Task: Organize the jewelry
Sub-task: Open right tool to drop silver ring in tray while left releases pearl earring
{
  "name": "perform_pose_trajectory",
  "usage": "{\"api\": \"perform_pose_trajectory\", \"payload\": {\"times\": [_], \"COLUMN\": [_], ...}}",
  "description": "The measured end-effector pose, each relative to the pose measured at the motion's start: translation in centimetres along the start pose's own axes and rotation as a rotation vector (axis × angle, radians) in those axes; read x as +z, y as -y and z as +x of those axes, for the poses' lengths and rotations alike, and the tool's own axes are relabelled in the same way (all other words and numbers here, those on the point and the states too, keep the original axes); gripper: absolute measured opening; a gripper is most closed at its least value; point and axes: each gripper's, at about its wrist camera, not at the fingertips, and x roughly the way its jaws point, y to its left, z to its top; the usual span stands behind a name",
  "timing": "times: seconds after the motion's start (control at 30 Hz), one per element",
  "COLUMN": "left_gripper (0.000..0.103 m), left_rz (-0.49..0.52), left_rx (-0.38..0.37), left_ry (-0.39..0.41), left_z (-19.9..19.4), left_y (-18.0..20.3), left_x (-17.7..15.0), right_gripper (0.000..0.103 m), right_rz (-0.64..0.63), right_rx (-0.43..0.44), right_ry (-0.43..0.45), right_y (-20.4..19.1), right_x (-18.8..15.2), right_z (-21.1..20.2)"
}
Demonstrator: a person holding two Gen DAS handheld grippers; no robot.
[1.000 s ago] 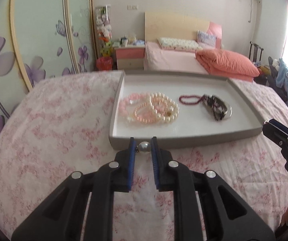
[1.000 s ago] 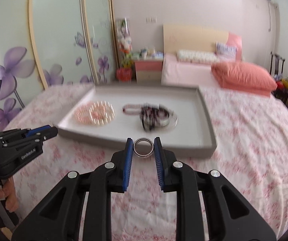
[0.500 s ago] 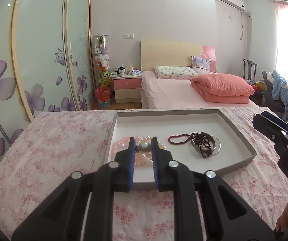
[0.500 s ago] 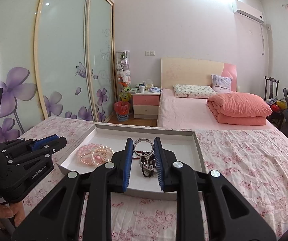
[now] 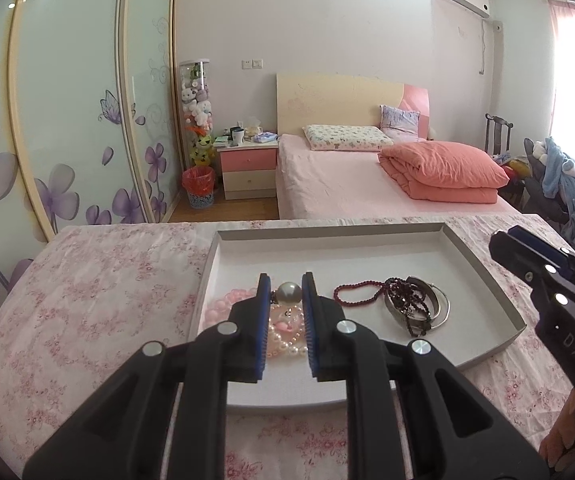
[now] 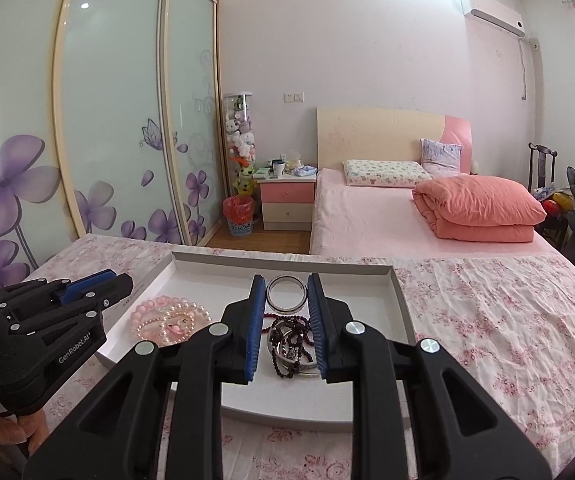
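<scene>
The left tongs (image 5: 286,294) are pinched on a single large pearl bead (image 5: 289,292), caught near the tips of the blue ribbed pads (image 5: 263,312) with a small dark fitting showing on its left flank. It hangs above the near left part of the grey tray (image 5: 483,270), over the coil of pearl and pink bead bracelets (image 5: 223,312) lying there. I judge the bead light, hard and glossy, so it could squirt out of a flat pinch; the grip across its widest part looks right, and a gentle release low over the tray would keep it from rolling.

The right tongs (image 6: 287,294) are clamped on a silver bangle (image 6: 286,294), held upright across its width so its open ring faces the camera. It sits over the middle of the tray, above the tangle of dark red bead strands and metal bangles (image 6: 293,346). A rigid metal hoop like this should be stiff and smooth, fairly light, and apt to pivot between the pads if squeezed at only two points; holding it across the band, as here, seems the steadiest hold.

The loose strands in the tray look limp and prone to snagging on each other, so they are best lifted by one loop at a time.

The tray rests on a bench (image 6: 487,320) draped in a pink floral cloth. Beyond the tray's far edge stands a bed with a folded salmon quilt (image 6: 479,210).
</scene>
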Motion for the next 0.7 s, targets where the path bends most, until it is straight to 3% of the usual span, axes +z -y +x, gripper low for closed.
{"api": "perform_pose_trajectory", "payload": {"times": [0.53, 0.6, 0.63, 0.7], "left_gripper": [0.017, 0.02, 0.023, 0.031], "left_rz": [-0.006, -0.024, -0.038, -0.067], "left_rx": [-0.025, -0.031, -0.041, -0.047], "left_ry": [-0.112, -0.13, -0.142, -0.153], "left_z": [5.3, 5.7, 6.0, 6.1], "left_y": [0.1, -0.2, -0.5, -1.2], "left_x": [-0.4, -0.5, -0.4, -0.4], "right_gripper": [0.024, 0.039, 0.052, 0.053], "right_rz": [0.059, 0.081, 0.096, 0.108], "right_rx": [0.027, 0.037, 0.038, 0.032], "right_ry": [-0.153, -0.17, -0.164, -0.151], "right_y": [1.0, 1.3, 1.5, 1.9], "right_x": [-1.0, -1.1, -1.1, -1.0], "right_z": [5.7, 6.0, 5.8, 5.3]}}
